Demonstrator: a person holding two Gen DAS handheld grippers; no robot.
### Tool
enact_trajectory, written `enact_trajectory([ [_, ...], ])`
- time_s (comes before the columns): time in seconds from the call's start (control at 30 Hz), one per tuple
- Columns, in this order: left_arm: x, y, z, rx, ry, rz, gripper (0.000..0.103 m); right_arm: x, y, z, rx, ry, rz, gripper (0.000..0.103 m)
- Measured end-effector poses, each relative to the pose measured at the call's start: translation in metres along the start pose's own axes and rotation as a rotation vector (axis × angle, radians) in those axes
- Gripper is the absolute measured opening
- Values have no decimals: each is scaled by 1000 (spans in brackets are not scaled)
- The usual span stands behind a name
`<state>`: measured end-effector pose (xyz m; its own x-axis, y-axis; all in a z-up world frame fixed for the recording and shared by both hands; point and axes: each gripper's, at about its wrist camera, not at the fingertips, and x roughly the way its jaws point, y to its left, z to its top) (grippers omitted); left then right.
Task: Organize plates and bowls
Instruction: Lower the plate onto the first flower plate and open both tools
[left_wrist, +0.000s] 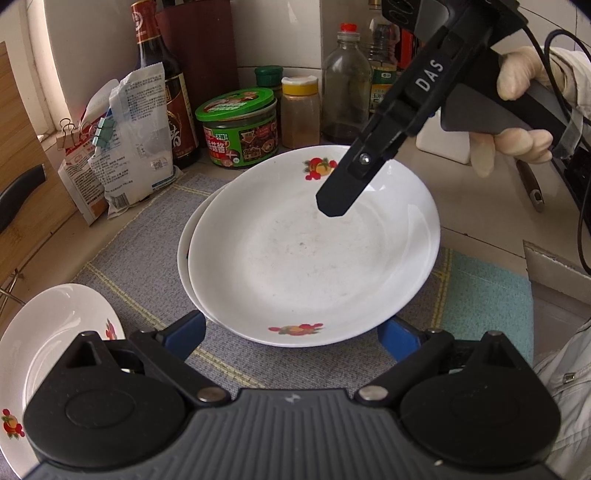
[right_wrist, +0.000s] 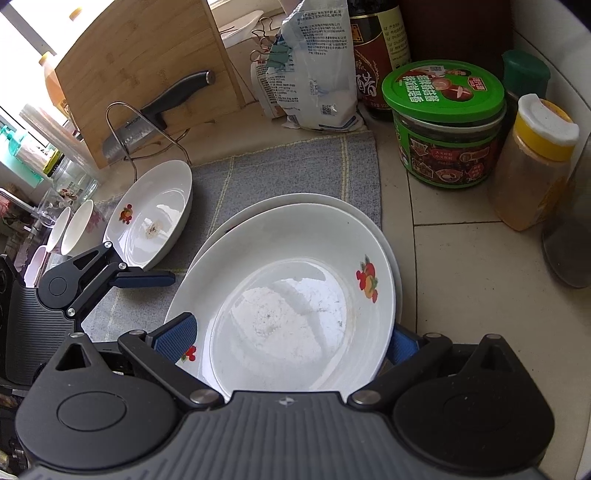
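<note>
From where I'm driving, the grey mat (left_wrist: 144, 258) takes up most of the counter, with a bamboo board (right_wrist: 147, 66) and a knife (right_wrist: 162, 107) leaning behind it. Middle of the mat: top plate (left_wrist: 310, 251) nested on a second plate (left_wrist: 183, 254), slightly offset. A third plate (right_wrist: 151, 214) sits apart at the mat's edge, two small bowls (right_wrist: 74, 229) just past it. My left gripper (left_wrist: 291, 339) is spread wide on either side of the top plate's near rim, not squeezing it. Right gripper (right_wrist: 291, 336) is also wide open around the plate. Green-lid jar (right_wrist: 443, 125) and a spice shaker (right_wrist: 532, 162) stand behind.
</note>
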<state>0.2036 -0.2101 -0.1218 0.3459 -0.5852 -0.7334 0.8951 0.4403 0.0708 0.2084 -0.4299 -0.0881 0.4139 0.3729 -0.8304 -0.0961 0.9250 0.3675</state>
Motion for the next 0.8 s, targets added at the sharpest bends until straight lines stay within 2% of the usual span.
enact_trajectory([
  [0.37, -5, -2, -3, -69, -8, 13, 99, 1, 11, -5, -29, 6, -64, 103],
  [0.8, -9, -3, -3, -93, -32, 19, 99, 3, 21, -15, -90, 21, -174, 103],
])
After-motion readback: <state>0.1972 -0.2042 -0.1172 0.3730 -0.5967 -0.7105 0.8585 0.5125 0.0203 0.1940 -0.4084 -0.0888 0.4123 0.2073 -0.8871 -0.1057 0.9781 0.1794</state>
